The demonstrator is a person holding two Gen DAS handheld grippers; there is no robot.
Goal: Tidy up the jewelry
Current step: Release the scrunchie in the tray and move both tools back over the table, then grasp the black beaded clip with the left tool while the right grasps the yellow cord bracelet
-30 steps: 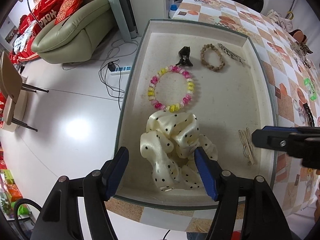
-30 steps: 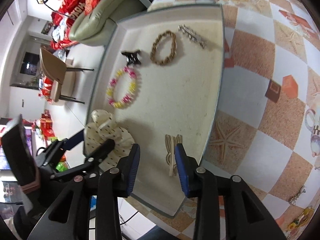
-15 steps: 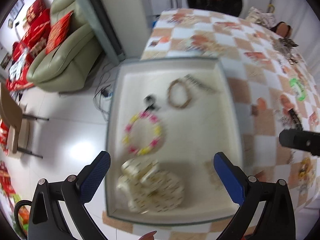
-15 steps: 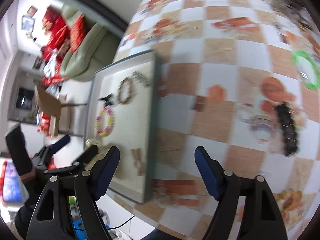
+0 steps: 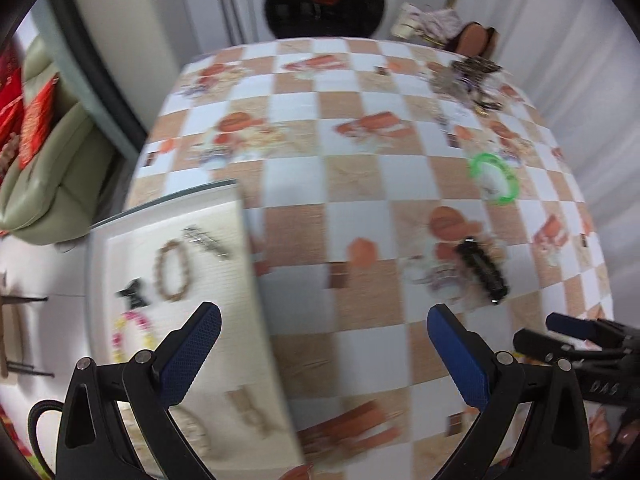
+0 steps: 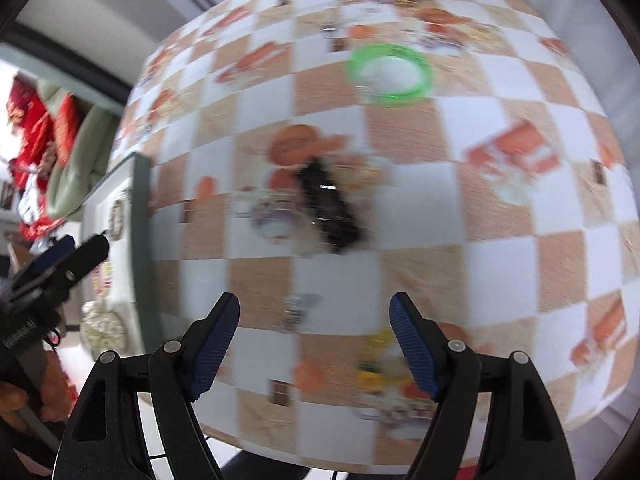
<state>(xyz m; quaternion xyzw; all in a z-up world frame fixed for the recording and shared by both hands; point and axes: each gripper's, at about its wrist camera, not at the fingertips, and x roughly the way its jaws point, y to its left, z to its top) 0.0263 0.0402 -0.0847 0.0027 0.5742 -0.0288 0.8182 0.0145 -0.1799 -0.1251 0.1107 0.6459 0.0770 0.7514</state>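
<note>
1. Left wrist view: the tray (image 5: 100, 236) sits at the worktop's (image 5: 360, 184) left edge and already collects sorted pieces: a black clip (image 5: 132, 294), a braided brown ring (image 5: 172, 272), a metallic barrette (image 5: 206, 242) and a pink-and-yellow bead bracelet (image 5: 130, 330).
2. Left gripper (image 5: 324, 334): fingers spread wide, holding nothing, above the tray's right rim.
3. Unsorted items lie on the glossy checked cloth: a dark, elongated hair clip (image 6: 328, 204) and a smooth green bangle (image 6: 390, 74), well apart.
4. Right gripper (image 6: 316, 336): fingers wide apart, empty, pointing toward the hair clip, probably the next pickup.
5. Motion blur hides finer texture.
</note>
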